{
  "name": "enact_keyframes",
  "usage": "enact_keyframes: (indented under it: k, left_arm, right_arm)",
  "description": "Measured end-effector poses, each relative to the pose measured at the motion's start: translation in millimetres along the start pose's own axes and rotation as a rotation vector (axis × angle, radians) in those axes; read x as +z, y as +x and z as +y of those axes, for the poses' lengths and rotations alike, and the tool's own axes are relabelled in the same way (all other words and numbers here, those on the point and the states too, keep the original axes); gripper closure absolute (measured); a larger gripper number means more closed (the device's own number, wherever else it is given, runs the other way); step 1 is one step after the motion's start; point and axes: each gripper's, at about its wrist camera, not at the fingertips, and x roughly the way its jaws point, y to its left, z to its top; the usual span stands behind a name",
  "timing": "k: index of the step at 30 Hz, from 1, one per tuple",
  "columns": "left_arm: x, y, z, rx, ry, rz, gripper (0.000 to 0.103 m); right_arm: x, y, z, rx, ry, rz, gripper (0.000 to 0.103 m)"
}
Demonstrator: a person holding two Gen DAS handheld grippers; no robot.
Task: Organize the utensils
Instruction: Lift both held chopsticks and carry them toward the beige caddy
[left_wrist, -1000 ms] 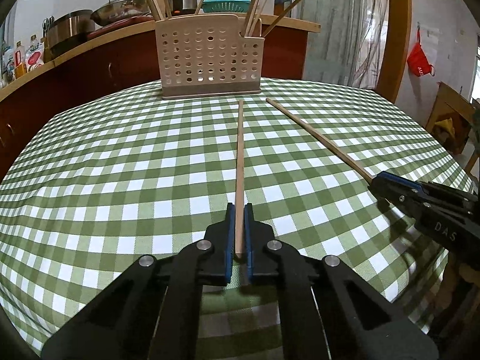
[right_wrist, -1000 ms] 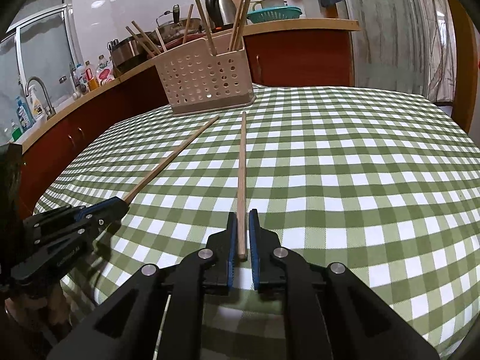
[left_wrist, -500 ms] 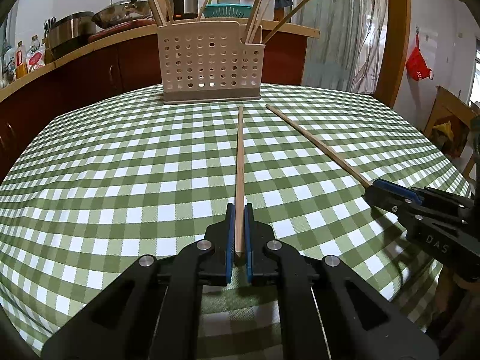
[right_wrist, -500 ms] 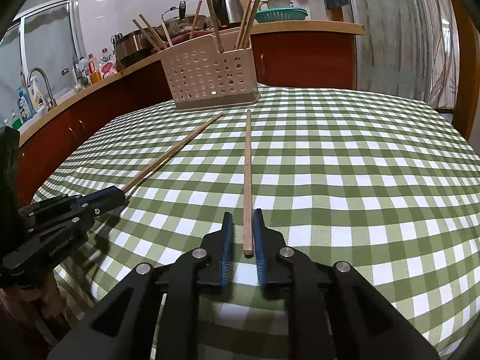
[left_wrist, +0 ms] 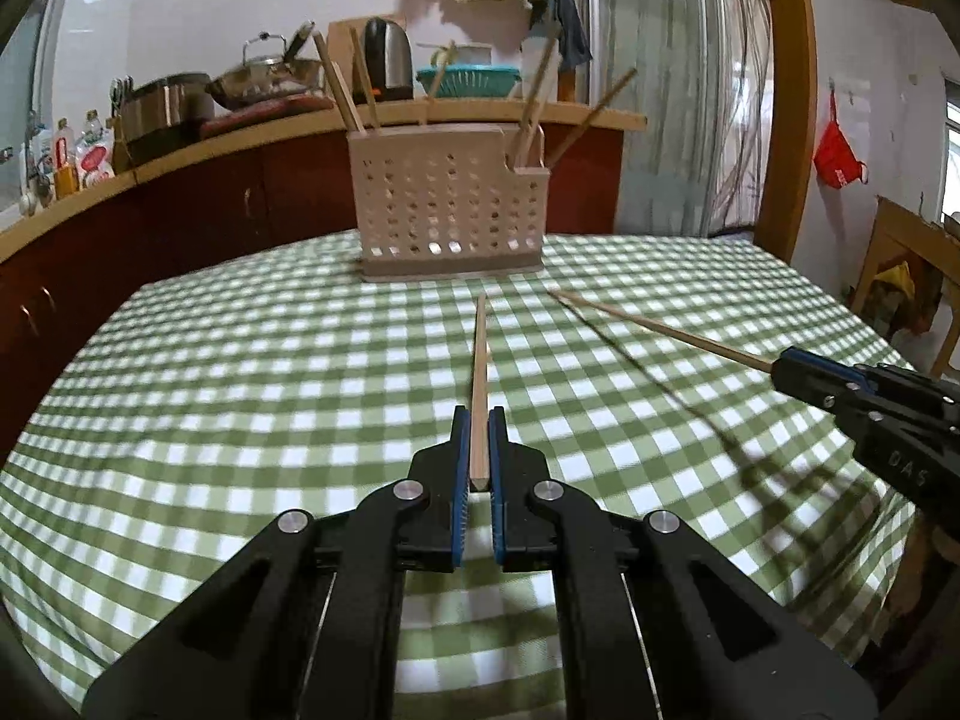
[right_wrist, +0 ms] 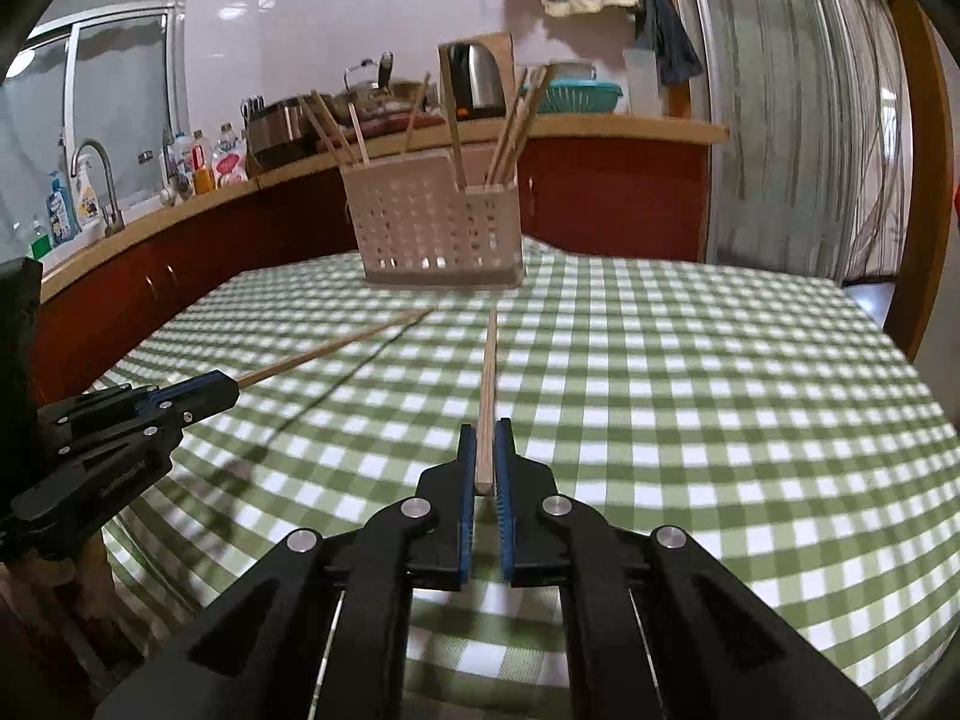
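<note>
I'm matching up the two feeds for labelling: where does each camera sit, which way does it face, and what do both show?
Left wrist: sits on the left gripper, looks along its fingers across the checked table to the utensil holder; its own jaws shut on a chopstick, right gripper at the right edge.
Right wrist: sits on the right gripper, faces the same holder; jaws shut on another chopstick, left gripper at the left edge.
Shared: holder, table, both chopsticks, both grippers.

kettle (left_wrist: 389,60) and pot (left_wrist: 162,111) on counter (left_wrist: 180,159)
</note>
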Motion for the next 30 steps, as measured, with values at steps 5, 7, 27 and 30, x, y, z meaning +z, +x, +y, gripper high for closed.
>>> enact_keyframes:
  k: [5, 7, 27, 30]
  left_arm:
    - [16.8, -16.6, 12.8, 0.025, -0.016, -0.052, 0.096]
    - [22.1, -23.0, 16.0, 0.032, -0.02, -0.071, 0.096]
    - [77.9, -73.6, 33.6, 0.005, -0.055, -0.148, 0.096]
    - [80.6, -71.8, 34.1, 0.012, -0.045, -0.149, 0.096]
  right_arm:
    - [15.8, -13.5, 0.8, 0.004, -0.005, -0.053, 0.096]
    - [21.6, -18.4, 1.4, 0.003, -0.008, -0.071, 0.096]
    - [70.8, -56.9, 1.6, -0.017, -0.029, -0.201, 0.096]
    - [74.0, -54.5, 3.0, -0.014, -0.034, -0.2, 0.096]
